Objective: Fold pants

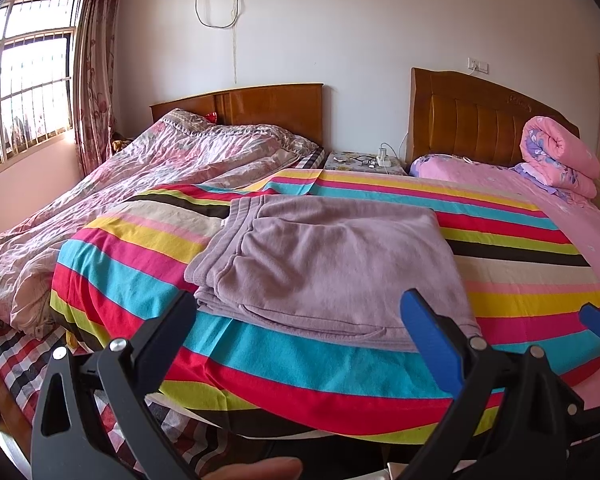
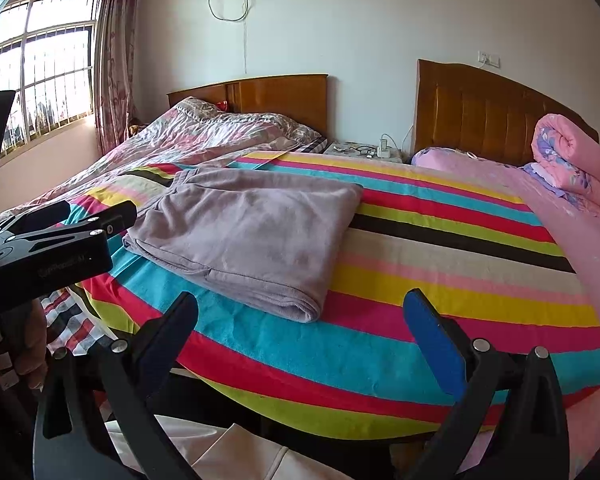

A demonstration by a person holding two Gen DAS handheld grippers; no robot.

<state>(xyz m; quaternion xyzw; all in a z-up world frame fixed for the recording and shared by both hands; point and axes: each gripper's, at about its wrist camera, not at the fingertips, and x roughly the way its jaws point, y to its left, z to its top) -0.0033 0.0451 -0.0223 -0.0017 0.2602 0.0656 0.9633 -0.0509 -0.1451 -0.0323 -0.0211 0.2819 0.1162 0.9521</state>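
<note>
Mauve fleece pants (image 1: 324, 260) lie folded into a flat rectangle on the striped sheet (image 1: 260, 364), waistband at the far left; they also show in the right wrist view (image 2: 252, 228). My left gripper (image 1: 300, 304) is open and empty, held just short of the pants' near edge. My right gripper (image 2: 300, 304) is open and empty, to the right of the pants' near right corner and short of it. The left gripper's body (image 2: 48, 240) shows at the left of the right wrist view.
A second bed with a rumpled floral quilt (image 1: 140, 168) lies to the left. A nightstand with a charger and glasses (image 1: 364, 160) stands between the headboards. A rolled pink quilt (image 1: 560, 152) sits at the far right. A window (image 1: 24, 80) is at left.
</note>
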